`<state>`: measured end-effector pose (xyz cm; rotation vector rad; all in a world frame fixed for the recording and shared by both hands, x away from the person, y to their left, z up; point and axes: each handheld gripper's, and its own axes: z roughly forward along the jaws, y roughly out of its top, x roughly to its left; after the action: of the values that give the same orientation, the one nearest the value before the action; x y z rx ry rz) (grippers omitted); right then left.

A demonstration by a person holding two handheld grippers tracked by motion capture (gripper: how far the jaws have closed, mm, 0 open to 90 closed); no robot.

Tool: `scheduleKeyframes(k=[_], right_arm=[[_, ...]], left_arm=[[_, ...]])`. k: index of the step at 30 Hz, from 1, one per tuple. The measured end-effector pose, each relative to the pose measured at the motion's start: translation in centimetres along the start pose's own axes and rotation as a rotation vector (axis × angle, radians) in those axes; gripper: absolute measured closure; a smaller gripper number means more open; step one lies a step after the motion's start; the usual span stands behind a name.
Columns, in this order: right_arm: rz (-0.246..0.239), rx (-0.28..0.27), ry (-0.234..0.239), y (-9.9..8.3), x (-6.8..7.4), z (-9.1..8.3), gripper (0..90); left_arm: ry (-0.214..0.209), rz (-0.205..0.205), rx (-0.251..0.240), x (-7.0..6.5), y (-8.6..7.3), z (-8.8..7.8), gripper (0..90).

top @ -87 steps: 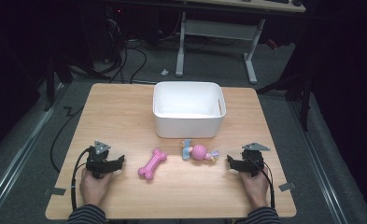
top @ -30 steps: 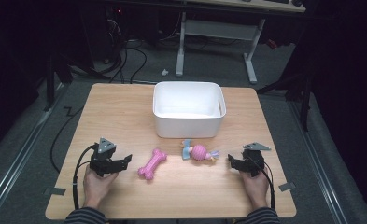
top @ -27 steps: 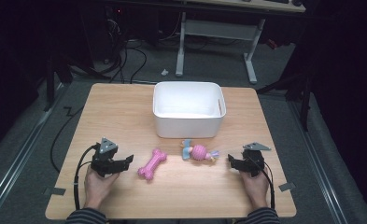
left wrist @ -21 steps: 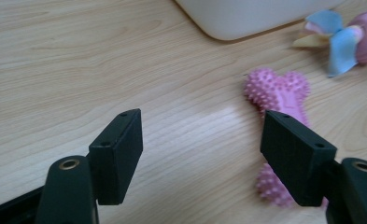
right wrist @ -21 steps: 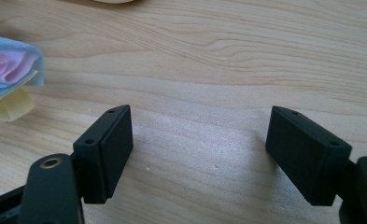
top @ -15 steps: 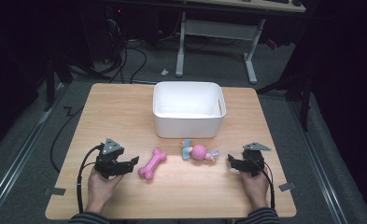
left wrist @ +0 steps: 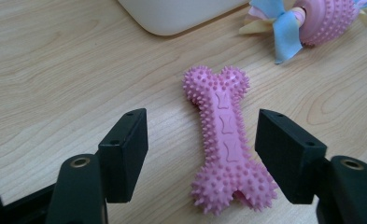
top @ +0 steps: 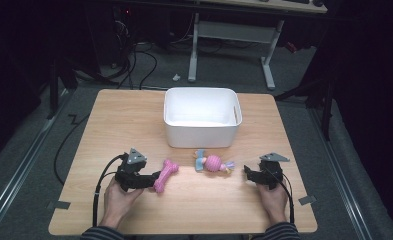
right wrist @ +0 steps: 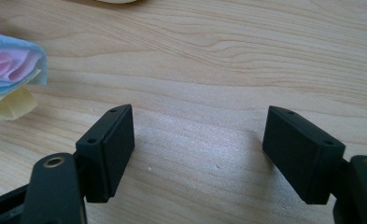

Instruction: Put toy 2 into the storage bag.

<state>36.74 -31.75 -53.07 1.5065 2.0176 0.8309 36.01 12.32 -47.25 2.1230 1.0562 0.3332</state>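
the desk (top: 134, 120) is a light wood-grain top with rounded corners, and two forearms in striped sleeves come in over its near edge. near the near left corner the left gripper (top: 154, 177) lies low over the wood in the person's left hand (top: 115, 199), its cable looping back toward that edge; its jaws have just been closing and now straddle the near end of the pink spiky bone toy (top: 166, 175), which lies flat on the desk; in the left gripper view (left wrist: 201, 154) the right pad looks to be just at the bone's spikes (left wrist: 225, 140) while a clear gap of wood shows beside the left pad, so the toy is not clamped. toward the near right corner the right gripper (top: 246, 173) sits in the right hand (top: 274, 200), its jaws having just narrowed a little yet standing well apart with only bare wood between them (right wrist: 197, 149). between the two grippers, a little farther in, lies a pink knobbly ball with pale blue and yellow cloth strips (top: 213, 163), just in front of the white tub (top: 202, 137), which stands at the middle of the desk toward its far edge. small tape tabs stick out at both near corners. beyond the desk the room is dark: grey floor, tangled black cables at the far left, and the white legs of another table (top: 194, 45) at the back.
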Motion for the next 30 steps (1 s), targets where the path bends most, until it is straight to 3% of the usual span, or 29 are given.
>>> scheduleKeyframes(k=[19, 30], right_arm=[[-0.006, -0.001, 0.007, 0.0, 0.1, 0.0, 26.4], [-0.007, -0.002, 0.009, 0.0, 0.1, 0.0, 26.6]], left_arm=[[0.01, 0.062, 0.123, -1.9, 1.5, 3.2, 40.6], [0.013, 0.038, 0.213, -1.9, 1.8, 4.8, 39.7]])
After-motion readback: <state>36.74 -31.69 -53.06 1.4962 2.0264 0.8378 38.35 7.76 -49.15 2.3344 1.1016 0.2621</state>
